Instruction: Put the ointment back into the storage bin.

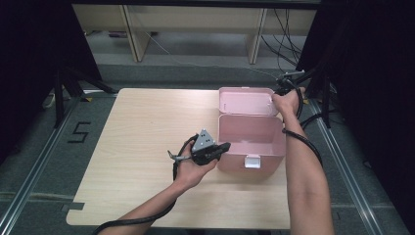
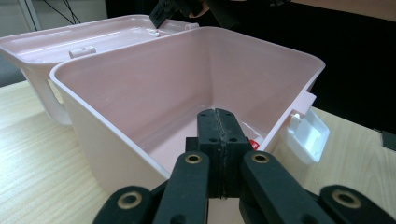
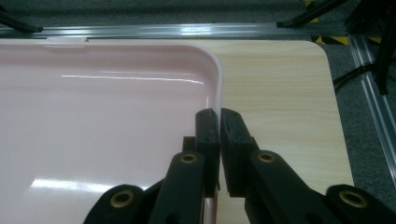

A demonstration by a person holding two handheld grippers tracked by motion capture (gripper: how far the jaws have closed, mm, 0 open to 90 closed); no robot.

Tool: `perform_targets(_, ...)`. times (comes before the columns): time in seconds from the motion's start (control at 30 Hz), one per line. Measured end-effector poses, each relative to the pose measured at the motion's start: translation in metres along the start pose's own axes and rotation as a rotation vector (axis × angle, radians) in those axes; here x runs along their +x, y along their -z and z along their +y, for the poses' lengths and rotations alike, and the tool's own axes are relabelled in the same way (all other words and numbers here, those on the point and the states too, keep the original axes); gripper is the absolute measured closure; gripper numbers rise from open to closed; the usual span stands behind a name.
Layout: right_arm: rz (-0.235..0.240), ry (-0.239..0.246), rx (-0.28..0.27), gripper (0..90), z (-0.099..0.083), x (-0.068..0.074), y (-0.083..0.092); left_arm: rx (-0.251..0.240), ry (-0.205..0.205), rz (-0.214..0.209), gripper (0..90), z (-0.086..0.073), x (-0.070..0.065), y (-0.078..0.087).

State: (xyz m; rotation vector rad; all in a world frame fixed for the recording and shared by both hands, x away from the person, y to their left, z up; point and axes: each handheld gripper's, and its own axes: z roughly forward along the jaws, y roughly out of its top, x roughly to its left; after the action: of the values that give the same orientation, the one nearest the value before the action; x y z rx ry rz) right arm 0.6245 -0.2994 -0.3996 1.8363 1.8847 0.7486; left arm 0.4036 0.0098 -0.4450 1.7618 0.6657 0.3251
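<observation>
A pink box (image 1: 252, 142) is found standing open on the table (image 1: 142, 127), toward its right half, with the lid (image 1: 246, 101) thrown back flat behind the box body and joined to it along the rear edge. A white latch (image 1: 252, 161) is seen hanging on the front wall of the box, on the side nearest the person. The left gripper (image 1: 221, 148) is held just at the box's left front corner, its tip touching or nearly touching the outer wall; contact cannot be confirmed from the high view. In the left gripper view its jaws are seen pressed fully together with nothing between them, raised level with the box rim and directed over the interior (image 2: 187, 93), where a small red and white item (image 2: 253, 143) is glimpsed on the box floor just beyond the jaw tips; it is too hidden to be identified. The right gripper (image 1: 282, 89) is held at the lid's right rear corner, farthest from the box's latch. In the right gripper view its jaws are seen clamped on the lid's raised edge (image 3: 219, 93), one pad inside the lid and one outside, with the thin wall pinched between them. The lid's inner face (image 3: 102, 130) is noted as glossy.
</observation>
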Motion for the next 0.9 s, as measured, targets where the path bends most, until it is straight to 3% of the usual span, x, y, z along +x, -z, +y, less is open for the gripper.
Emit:
perform_targets(0.03,0.004,-0.032,0.002,87.8,-0.0003,0.0022,0.0006,-0.003,0.001,-0.005,90.0,-0.0001,0.0002,-0.0005)
perform_targets(0.1,0.001,0.001,-0.013,87.9,0.0,0.0001,0.0012,0.008,-0.001,0.006,90.0,0.0001,-0.0005,-0.0001)
perform_targets(0.2,-0.001,0.009,-0.031,88.2,-0.0009,-0.0005,0.0016,0.013,-0.003,0.009,90.0,0.0002,-0.0006,-0.0008)
perform_targets(0.27,0.01,-0.007,-0.027,88.3,-0.0007,-0.0001,0.004,0.005,-0.001,0.005,90.0,-0.0001,-0.0006,-0.0023)
perform_targets(0.33,0.006,0.006,-0.026,88.3,-0.0005,-0.0014,0.0046,0.014,-0.001,0.01,90.0,0.0001,-0.0007,-0.0025)
perform_targets(0.37,0.014,-0.027,-0.033,88.4,-0.0018,0.0002,0.0045,0.015,-0.002,0.008,90.0,0.0001,-0.0007,-0.0029)
perform_targets(0.43,0.018,-0.024,-0.035,88.5,-0.0015,-0.0003,0.0053,0.015,-0.002,0.009,90.0,0.0,-0.0011,-0.0039)
perform_targets(0.5,0.016,0.013,-0.052,88.6,-0.0021,-0.0029,0.0054,0.018,-0.003,0.007,90.0,0.0,-0.0018,-0.005)
perform_targets(0.53,0.023,-0.027,-0.045,88.6,-0.0031,-0.0007,0.0066,0.02,-0.004,0.007,90.0,-0.0001,-0.0019,-0.0055)
perform_targets(0.6,0.021,0.021,-0.062,88.7,-0.0031,-0.0046,0.0075,0.02,0.017,0.006,90.0,-0.0012,-0.0015,-0.0074)
perform_targets(0.9,0.024,-0.001,-0.062,88.8,-0.0042,-0.0075,0.0098,0.042,-0.003,0.041,90.0,0.0009,-0.002,-0.0086)
